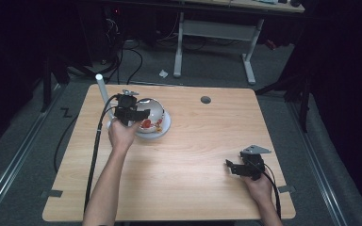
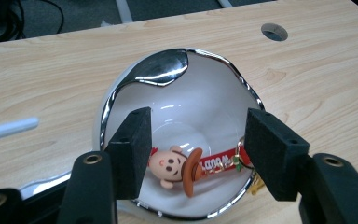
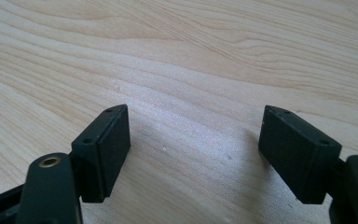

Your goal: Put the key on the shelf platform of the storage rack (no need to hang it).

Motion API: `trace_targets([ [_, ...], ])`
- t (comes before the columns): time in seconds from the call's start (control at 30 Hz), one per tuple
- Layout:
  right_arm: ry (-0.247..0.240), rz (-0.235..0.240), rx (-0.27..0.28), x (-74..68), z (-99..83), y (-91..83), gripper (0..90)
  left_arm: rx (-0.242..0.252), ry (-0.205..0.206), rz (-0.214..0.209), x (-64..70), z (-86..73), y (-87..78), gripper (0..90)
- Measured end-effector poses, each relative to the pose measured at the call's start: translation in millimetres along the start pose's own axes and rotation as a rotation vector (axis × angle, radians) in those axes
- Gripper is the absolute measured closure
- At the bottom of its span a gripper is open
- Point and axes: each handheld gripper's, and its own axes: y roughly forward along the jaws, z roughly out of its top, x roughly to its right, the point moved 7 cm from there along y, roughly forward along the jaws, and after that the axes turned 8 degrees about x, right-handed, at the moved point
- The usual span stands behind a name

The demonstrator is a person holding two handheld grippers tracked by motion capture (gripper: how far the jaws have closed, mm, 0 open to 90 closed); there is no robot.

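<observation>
Left gripper view: the left gripper (image 2: 193, 149), jaws spread wide, hovers over the tilted white bowl (image 2: 200, 100) near the table's (image 1: 207, 141) far left corner, bracketing the toy figure (image 2: 179, 168) inside, presumably for grasping, while the right gripper (image 3: 193, 154) idles open near the near right corner.

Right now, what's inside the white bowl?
Inside the white bowl lies a cowboy doll keychain: face, brown hat, red strap. The left gripper, fingers open, hovers over it. The fingers hide the doll's far ends.
</observation>
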Motion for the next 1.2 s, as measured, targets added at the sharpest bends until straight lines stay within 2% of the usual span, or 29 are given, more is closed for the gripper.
trace_targets([
  [0.07,0.000,0.001,-0.001,0.0,-0.1,-0.1,24.9,0.002,-0.007,-0.007,-0.3,-0.2,-2.4,41.2],
  [0.17,0.000,0.000,0.000,0.0,0.0,0.0,24.8,0.015,0.001,0.004,-0.3,2.1,-10.8,38.8],
  [0.27,-0.001,0.000,0.000,0.0,0.0,0.0,24.8,0.031,0.016,-0.006,3.2,4.7,-17.5,38.9],
  [0.47,0.000,0.000,0.000,0.0,0.0,0.0,24.9,0.041,0.046,0.002,7.7,6.2,-28.0,37.7],
  [0.57,0.000,0.000,0.000,0.0,0.0,0.0,24.9,0.054,0.026,-0.011,10.1,3.8,-35.7,37.3],
  [0.73,0.000,0.001,-0.001,0.0,0.0,-0.1,24.9,0.048,0.030,-0.005,9.9,-0.1,-42.7,37.2],
  [0.9,0.000,0.000,0.000,0.1,0.0,0.0,24.9,0.071,0.024,-0.013,10.5,-3.5,-53.7,37.1],
  [1.2,0.000,0.000,0.000,0.1,0.0,0.0,24.9,0.081,-0.013,0.015,-4.3,-21.1,-68.0,36.7],
])
